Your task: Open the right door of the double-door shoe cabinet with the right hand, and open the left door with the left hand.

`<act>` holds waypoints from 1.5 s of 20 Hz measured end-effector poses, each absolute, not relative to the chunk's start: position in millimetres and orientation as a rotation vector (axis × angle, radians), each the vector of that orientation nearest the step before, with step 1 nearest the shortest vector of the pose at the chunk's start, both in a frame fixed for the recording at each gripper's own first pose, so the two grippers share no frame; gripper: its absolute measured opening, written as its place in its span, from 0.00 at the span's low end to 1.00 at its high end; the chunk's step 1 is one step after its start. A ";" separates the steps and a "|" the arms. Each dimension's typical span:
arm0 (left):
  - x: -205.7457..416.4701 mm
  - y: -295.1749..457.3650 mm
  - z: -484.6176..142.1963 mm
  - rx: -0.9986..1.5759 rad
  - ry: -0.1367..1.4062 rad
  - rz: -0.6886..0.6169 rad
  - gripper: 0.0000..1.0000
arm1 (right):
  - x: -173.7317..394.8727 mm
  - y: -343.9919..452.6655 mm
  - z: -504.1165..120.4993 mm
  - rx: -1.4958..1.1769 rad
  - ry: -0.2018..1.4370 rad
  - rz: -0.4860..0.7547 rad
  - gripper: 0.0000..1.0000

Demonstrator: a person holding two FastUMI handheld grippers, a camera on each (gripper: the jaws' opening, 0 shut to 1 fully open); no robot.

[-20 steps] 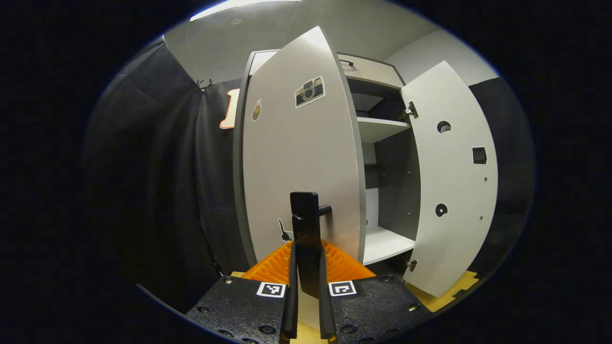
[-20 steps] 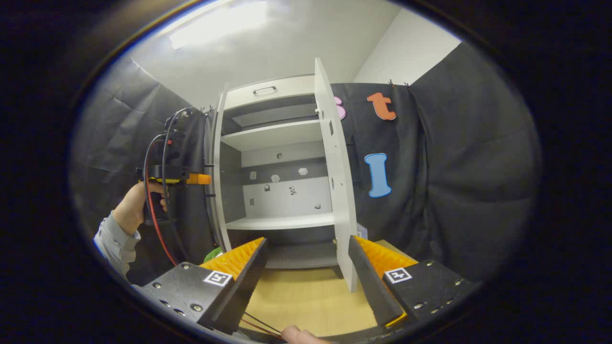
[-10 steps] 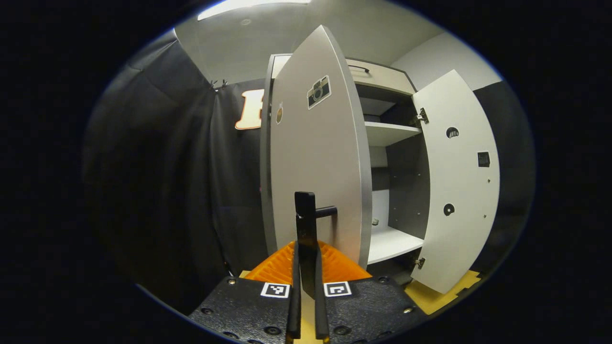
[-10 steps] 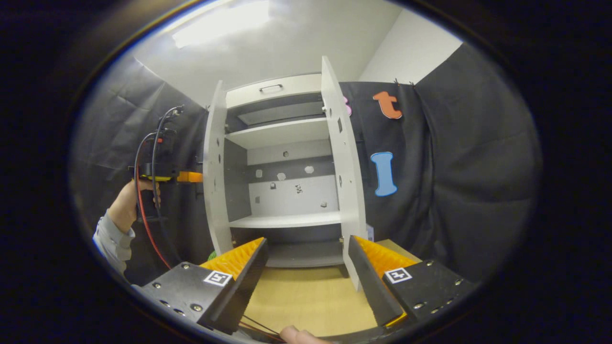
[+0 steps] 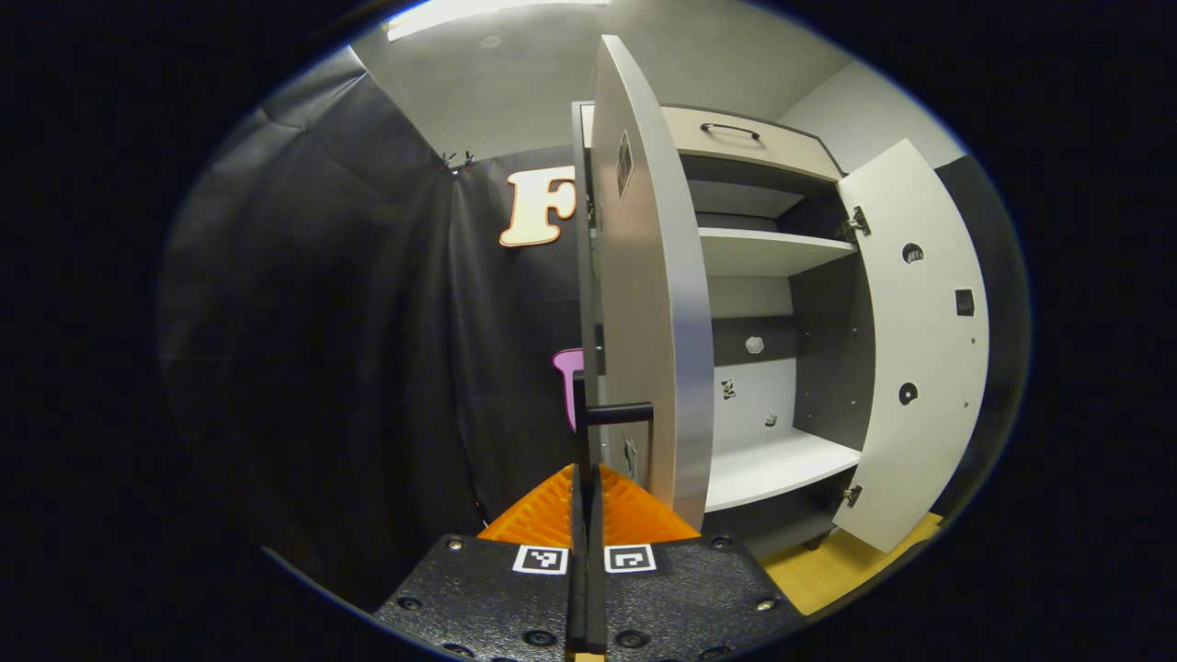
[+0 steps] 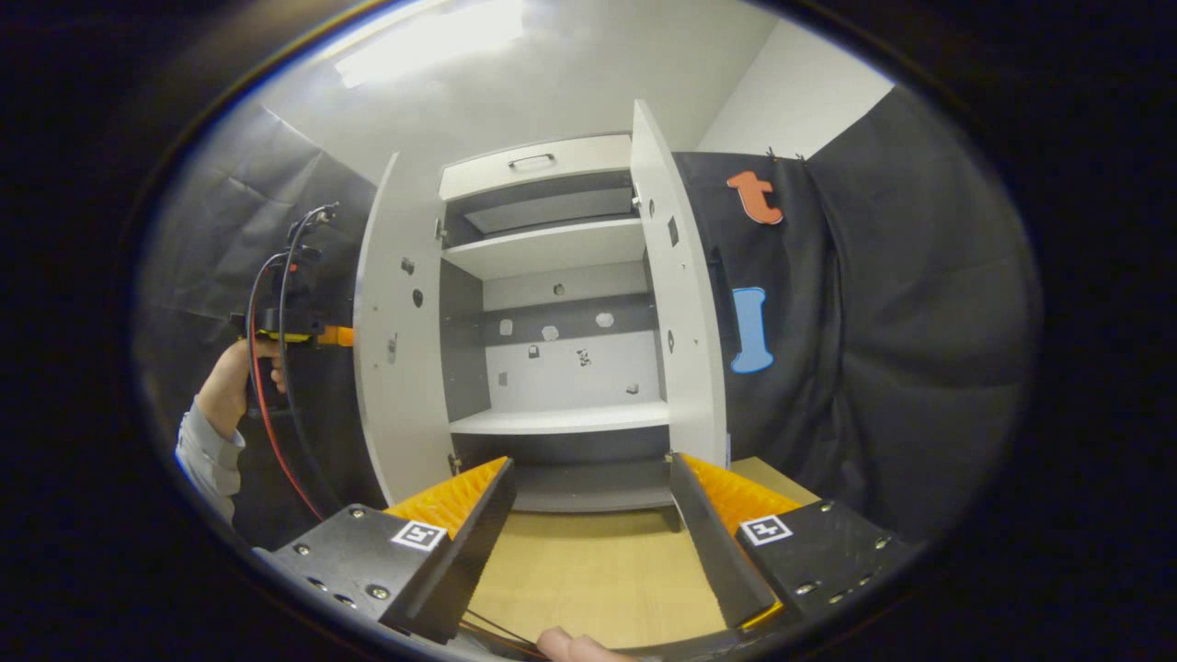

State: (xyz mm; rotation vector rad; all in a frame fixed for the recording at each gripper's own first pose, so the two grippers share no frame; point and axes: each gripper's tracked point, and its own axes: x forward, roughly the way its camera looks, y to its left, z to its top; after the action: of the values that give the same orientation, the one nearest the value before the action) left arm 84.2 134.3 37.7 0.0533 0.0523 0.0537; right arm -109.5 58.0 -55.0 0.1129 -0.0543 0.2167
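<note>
Left gripper: our left gripper (image 5: 585, 478) had its two fingers pressed together on the black handle (image 5: 614, 413) of the left door (image 5: 648, 303), with no gap between them. In the right gripper view we saw it (image 6: 345, 336) at the far left, just behind the left door (image 6: 397, 349), held by a hand (image 6: 223, 391) in a light sleeve (image 6: 204, 457).

Right gripper: our right gripper (image 6: 590, 515) stood with its fingers spread wide and nothing between them, held back from the cabinet over the wooden floor (image 6: 588, 570).

Left door: we saw it nearly edge-on in the left gripper view, swung well out from the cabinet front, a small sticker (image 5: 623, 163) near its top.

Right door: the right door (image 5: 915, 349) stood wide open; in the right gripper view it (image 6: 679, 303) angled out beside the black cloth wall (image 6: 874, 322).

Shoe cabinet: the shoe cabinet (image 6: 552, 322) was open in front of us, with an upper shelf (image 6: 542, 250) and a lower shelf (image 6: 561, 420) in sight, and a closed drawer (image 6: 533, 165) with a handle on top.
</note>
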 end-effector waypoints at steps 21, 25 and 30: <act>71.3 139.6 15.2 0.062 0.059 -0.034 0.04 | -100.5 77.4 -59.1 0.102 -0.031 0.225 1.00; 52.6 147.1 16.1 0.029 0.051 0.007 0.22 | -97.1 76.5 -59.0 0.097 -0.027 0.218 1.00; 24.5 162.4 22.6 0.048 0.031 0.093 0.72 | -98.3 75.8 -58.8 0.102 -0.029 0.207 1.00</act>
State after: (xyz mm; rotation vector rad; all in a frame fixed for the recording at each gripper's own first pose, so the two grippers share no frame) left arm 24.5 162.4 22.6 0.0483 0.0308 0.0931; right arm -98.3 75.8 -58.8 0.1019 -0.0288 0.2071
